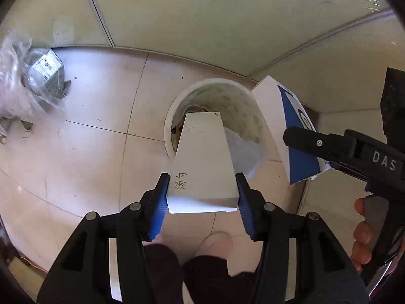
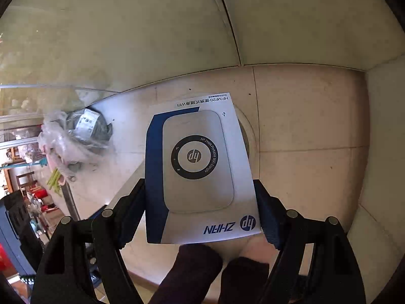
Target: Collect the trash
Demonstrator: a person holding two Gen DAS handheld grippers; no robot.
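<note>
My left gripper is shut on a long plain white box with printed characters, a clear wrapper trailing from its right side. The box points down over the mouth of a white bin on the tiled floor, which holds some trash. My right gripper is shut on a white and blue HP box, held flat by its two side edges. In the left wrist view that HP box hangs just right of the bin, with one black finger of the right gripper across it. The bin is almost hidden behind the box in the right wrist view.
A crumpled clear plastic bag with a grey labelled packet lies on the floor at the left, by the wall. The bin stands close to a corner of pale walls. The person's dark trouser legs and feet are below the grippers.
</note>
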